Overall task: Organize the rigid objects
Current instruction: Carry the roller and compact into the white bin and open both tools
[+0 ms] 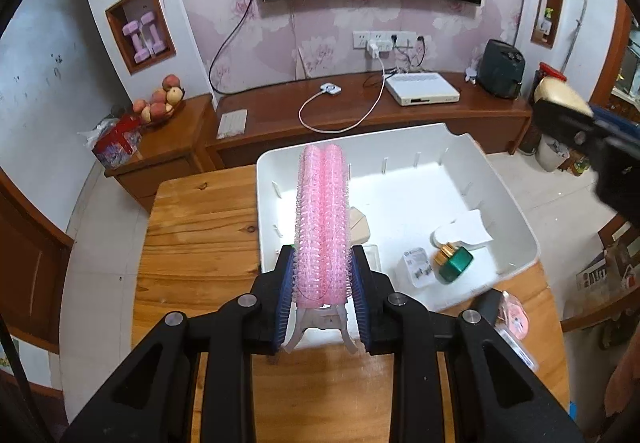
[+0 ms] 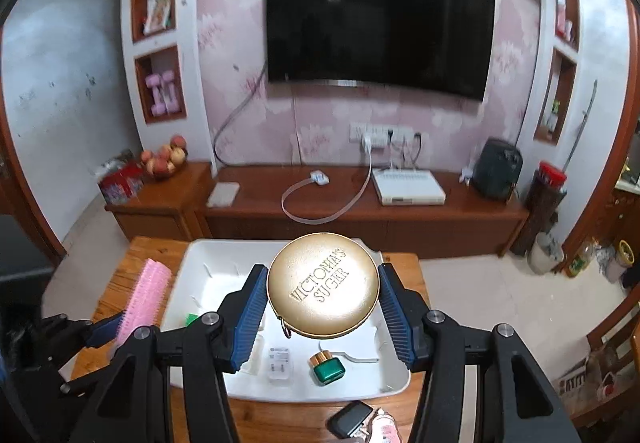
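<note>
A pink hair clip (image 1: 322, 223), bristled like a roller, is clamped between the blue pads (image 1: 283, 295) of the left gripper (image 1: 322, 283); its white handle end pokes back toward the camera and its long body projects toward 12 o'clock, over the near-left part of the white bin (image 1: 516, 227). A round gold tin (image 2: 323, 285) is pinched edge-on by the right gripper (image 2: 323, 303) and is held in the air above the bin, lid tilted toward the camera.

Already lying in the bin are a green jar (image 2: 328, 367) with a gold cap at about 5 o'clock, a small clear packet (image 2: 280, 361) beside it, a white card (image 1: 470, 227) behind, and a beige piece (image 1: 360, 227) partly hidden by the clip. A black fob (image 2: 349, 419) and a pink packet (image 2: 386, 429) are left on the wooden table (image 1: 200, 243) at the bin's near edge.

Both loads appear to be on the way into the bin, so the task is judged partly done.

Risks are judged as follows. The tin is gripped only at two points on a smooth curved rim, so it could pivot or slip out if tilted further, and a drop from this height could strike the jar. The clip is long and held near one end; its far tip could catch the bin wall or the dividers' ribs. With both grippers over one bin, a collision between them is possible.
</note>
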Demonstrator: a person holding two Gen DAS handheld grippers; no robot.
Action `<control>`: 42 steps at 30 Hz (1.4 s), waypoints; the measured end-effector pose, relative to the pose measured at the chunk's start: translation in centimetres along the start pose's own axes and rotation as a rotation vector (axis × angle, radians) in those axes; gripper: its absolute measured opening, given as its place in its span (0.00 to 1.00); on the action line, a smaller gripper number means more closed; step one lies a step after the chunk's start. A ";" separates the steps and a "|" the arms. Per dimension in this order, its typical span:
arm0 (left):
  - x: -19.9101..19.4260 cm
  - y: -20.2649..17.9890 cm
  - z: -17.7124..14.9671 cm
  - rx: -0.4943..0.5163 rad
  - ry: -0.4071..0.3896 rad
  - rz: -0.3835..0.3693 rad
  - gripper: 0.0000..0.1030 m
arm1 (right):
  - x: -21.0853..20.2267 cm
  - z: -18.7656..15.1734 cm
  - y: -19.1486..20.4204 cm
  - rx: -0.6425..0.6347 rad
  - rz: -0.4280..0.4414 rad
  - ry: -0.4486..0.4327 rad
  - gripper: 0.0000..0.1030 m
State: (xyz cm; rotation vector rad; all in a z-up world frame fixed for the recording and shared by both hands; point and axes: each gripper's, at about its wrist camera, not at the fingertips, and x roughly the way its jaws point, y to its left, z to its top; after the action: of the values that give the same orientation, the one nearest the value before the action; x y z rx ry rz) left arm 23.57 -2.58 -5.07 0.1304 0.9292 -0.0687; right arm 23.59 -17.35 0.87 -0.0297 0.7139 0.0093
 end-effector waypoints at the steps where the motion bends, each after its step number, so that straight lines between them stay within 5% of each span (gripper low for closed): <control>1: 0.9 0.0 0.1 -0.003 0.014 0.007 0.28 | 1.3 -0.1 0.0 0.002 -0.003 0.025 0.54; 15: 9.9 -1.6 0.9 -0.020 0.108 0.002 0.28 | 14.5 -4.9 -2.2 0.122 -0.005 0.331 0.54; 34: 14.2 -2.7 0.7 -0.006 0.181 -0.025 0.30 | 17.2 -7.6 -1.8 0.100 0.010 0.466 0.54; 38: 14.2 -2.6 0.3 -0.023 0.209 -0.080 0.52 | 17.0 -8.0 -1.5 0.097 0.025 0.471 0.55; 42: 13.4 -2.7 0.0 -0.019 0.206 -0.093 0.57 | 16.2 -8.1 -1.5 0.090 0.030 0.452 0.56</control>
State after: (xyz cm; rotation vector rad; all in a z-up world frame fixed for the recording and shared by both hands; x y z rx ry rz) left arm 31.20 -5.28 -16.02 0.0770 1.1418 -0.1346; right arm 30.56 -19.08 -15.81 0.0670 1.1656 -0.0012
